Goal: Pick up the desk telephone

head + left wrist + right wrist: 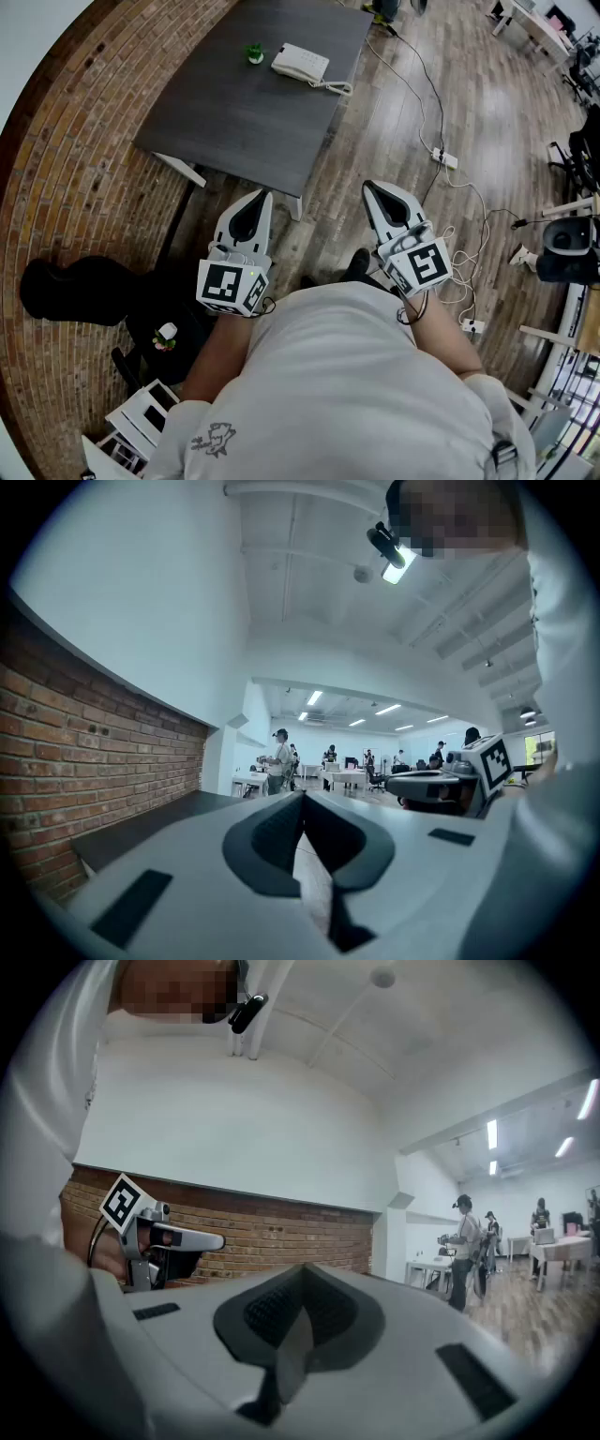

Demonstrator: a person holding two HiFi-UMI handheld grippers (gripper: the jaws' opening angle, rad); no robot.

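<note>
A white desk telephone (300, 64) lies on the far part of a dark grey table (244, 112), its coiled cord trailing to the right. Both grippers are held close to the person's body, well short of the table. My left gripper (260, 196) is shut with nothing in it, and so is my right gripper (373, 187). In the left gripper view the left gripper (302, 799) points level across the room, jaws together, with the right gripper (441, 782) beside it. In the right gripper view the right gripper (302, 1274) faces a brick wall, with the left gripper (192, 1239) at the left.
A small green object (254, 53) stands left of the telephone. Cables and power strips (444, 159) run over the wooden floor right of the table. A black bag (70, 291) lies at the left by the brick wall. Several people (279, 757) stand at distant desks.
</note>
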